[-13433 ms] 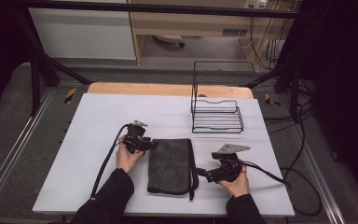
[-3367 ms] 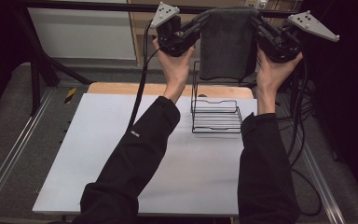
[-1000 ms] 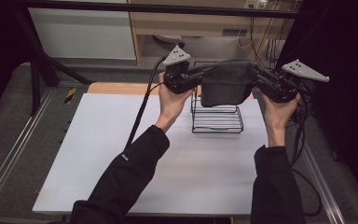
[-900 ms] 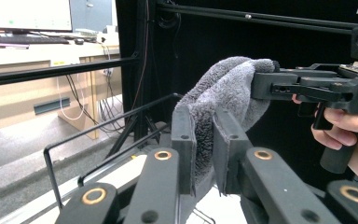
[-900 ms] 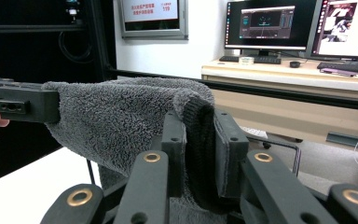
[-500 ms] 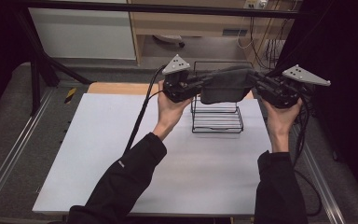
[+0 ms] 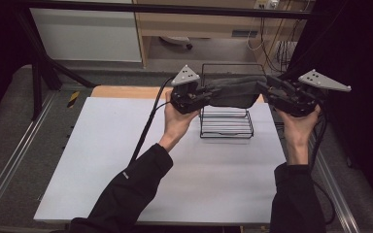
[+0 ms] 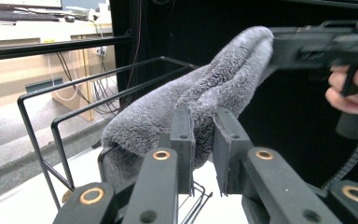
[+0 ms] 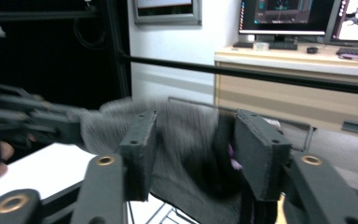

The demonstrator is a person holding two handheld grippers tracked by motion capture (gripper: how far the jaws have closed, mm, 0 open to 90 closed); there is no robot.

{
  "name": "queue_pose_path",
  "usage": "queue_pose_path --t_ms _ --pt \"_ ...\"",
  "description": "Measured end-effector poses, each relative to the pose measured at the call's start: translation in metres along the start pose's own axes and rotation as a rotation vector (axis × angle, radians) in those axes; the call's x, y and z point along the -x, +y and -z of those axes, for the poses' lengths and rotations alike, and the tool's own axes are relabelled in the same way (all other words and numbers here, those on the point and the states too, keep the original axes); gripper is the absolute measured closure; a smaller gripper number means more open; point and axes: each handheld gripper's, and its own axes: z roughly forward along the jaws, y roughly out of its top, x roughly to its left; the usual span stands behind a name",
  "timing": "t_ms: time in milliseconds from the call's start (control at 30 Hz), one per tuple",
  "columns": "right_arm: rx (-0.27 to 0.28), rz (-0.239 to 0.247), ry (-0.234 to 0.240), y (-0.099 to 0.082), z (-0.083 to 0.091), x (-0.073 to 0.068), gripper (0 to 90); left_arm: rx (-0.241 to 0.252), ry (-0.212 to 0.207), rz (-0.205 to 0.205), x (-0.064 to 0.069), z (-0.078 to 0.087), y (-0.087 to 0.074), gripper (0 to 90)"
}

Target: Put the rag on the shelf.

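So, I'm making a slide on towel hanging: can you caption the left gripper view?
Left gripper pinches a grey fleecy towel draped over the black wire rack.

Black sleeves are worn on both arms. Left gripper (image 7: 205, 95) & right gripper (image 7: 268, 90): black bodies, grey 3-cornered plates on top. Brass-ringed screws are seen behind the jaws; black cable trails from each.

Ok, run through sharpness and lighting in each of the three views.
High view: evenly lit, white table sharp, dark surroundings at both sides. Left gripper view: crisp, grey towel fibres and wire rack clear against a black backdrop. Right gripper view: motion-blurred, towel smeared, monitors behind bright.
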Motion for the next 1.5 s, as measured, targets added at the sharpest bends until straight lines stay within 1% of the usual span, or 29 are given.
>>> queue_pose_path --t_ms 33,100,133,233,300,367,433,500,533,600,667,700,733,800,833,900,1000,1067,1133,1267,1400,1500 --pt "0.009 0.005 -0.001 0.003 0.001 -0.002 48.4 0.000 0.003 0.000 0.000 0.000 0.000 79.3" --pt "0.011 0.011 -0.004 0.009 0.001 -0.004 48.9 -0.004 0.003 -0.004 0.001 -0.001 -0.001 79.4" --pt "0.007 0.014 -0.009 0.011 0.000 -0.006 51.6 -0.009 0.003 -0.009 0.002 -0.002 -0.001 79.4" --pt "-0.037 0.008 -0.020 0.016 -0.005 -0.008 71.1 -0.027 -0.002 -0.014 0.003 -0.002 -0.003 78.8" --pt "-0.076 -0.001 -0.012 0.015 -0.009 -0.008 80.1 -0.030 -0.010 -0.010 0.003 -0.002 -0.005 77.5" --pt "-0.117 0.005 -0.017 0.011 -0.013 -0.009 84.6 -0.036 -0.023 0.000 0.002 -0.001 -0.007 74.5" --pt "-0.146 -0.005 -0.014 0.005 -0.015 -0.008 87.3 -0.055 -0.040 0.014 0.002 -0.001 -0.008 67.4" --pt "-0.173 -0.006 -0.022 -0.002 -0.017 -0.007 88.3 -0.068 -0.037 0.006 0.003 0.002 -0.008 64.1" --pt "-0.187 -0.008 -0.025 -0.005 -0.017 -0.006 88.6 -0.070 -0.036 0.004 0.004 0.004 -0.007 62.6" --pt "-0.204 -0.012 -0.026 -0.011 -0.017 -0.004 89.1 -0.059 -0.024 0.004 0.004 0.010 -0.003 60.7" --pt "-0.219 -0.019 -0.024 -0.018 -0.018 -0.002 89.4 -0.054 -0.014 0.004 0.004 0.013 0.002 63.1" --pt "-0.221 -0.021 -0.024 -0.021 -0.018 -0.001 89.4 -0.060 -0.010 0.004 0.004 0.013 0.004 66.4" --pt "-0.228 -0.026 -0.023 -0.025 -0.019 -0.001 89.4 -0.070 -0.006 0.004 0.004 0.012 0.006 68.8" --pt "-0.235 -0.026 -0.028 -0.031 -0.020 0.000 89.4 -0.094 -0.004 0.012 0.004 0.007 0.005 76.5" --pt "-0.238 -0.031 -0.026 -0.033 -0.021 0.000 89.3 -0.109 -0.002 0.015 0.004 0.004 0.004 78.2" --pt "-0.240 -0.036 -0.026 -0.039 -0.022 0.001 89.1 -0.147 0.005 0.016 0.004 -0.003 -0.001 84.0" --pt "-0.237 -0.041 -0.026 -0.045 -0.023 0.001 88.3 -0.193 0.016 0.015 0.002 -0.015 -0.010 88.6" --pt "-0.229 -0.044 -0.025 -0.049 -0.024 0.002 87.3 -0.213 0.032 0.012 0.000 -0.021 -0.016 89.3" --pt "-0.223 -0.046 -0.027 -0.052 -0.025 0.003 86.6 -0.225 0.045 0.017 -0.002 -0.025 -0.019 89.4" --pt "-0.217 -0.048 -0.033 -0.059 -0.028 0.005 84.5 -0.230 0.063 0.017 -0.006 -0.031 -0.023 89.5" --pt "-0.204 -0.045 -0.028 -0.063 -0.028 0.005 79.1 -0.230 0.061 0.010 -0.007 -0.029 -0.023 89.4" --pt "-0.178 -0.033 -0.017 -0.061 -0.024 0.002 71.2 -0.219 0.048 0.007 -0.007 -0.022 -0.023 87.5"
